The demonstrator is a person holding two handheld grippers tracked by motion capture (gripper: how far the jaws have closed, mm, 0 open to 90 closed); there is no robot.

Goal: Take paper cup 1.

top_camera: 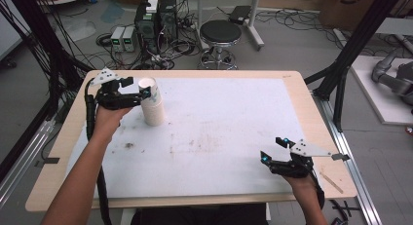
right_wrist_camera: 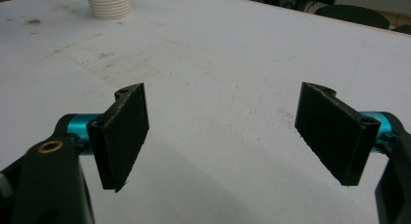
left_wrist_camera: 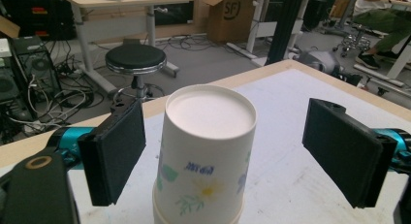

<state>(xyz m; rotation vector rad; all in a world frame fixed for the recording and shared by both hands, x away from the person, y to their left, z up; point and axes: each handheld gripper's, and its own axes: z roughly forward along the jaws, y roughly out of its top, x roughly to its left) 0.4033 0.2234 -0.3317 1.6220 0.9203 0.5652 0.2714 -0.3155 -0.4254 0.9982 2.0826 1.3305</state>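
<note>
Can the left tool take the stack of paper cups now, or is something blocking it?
Probably yes. The left tool is open, with its jaws on either side of the upside-down stack of paper cups, neither pad touching. Nothing lies between them, and the white mat around the stack is bare.

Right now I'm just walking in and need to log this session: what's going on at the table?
A person works with a gripper in each hand. The left gripper has its open jaws on either side of an upside-down stack of paper cups, with a gap on both sides. The right gripper is open with nothing between its jaws, over the white mat.
</note>
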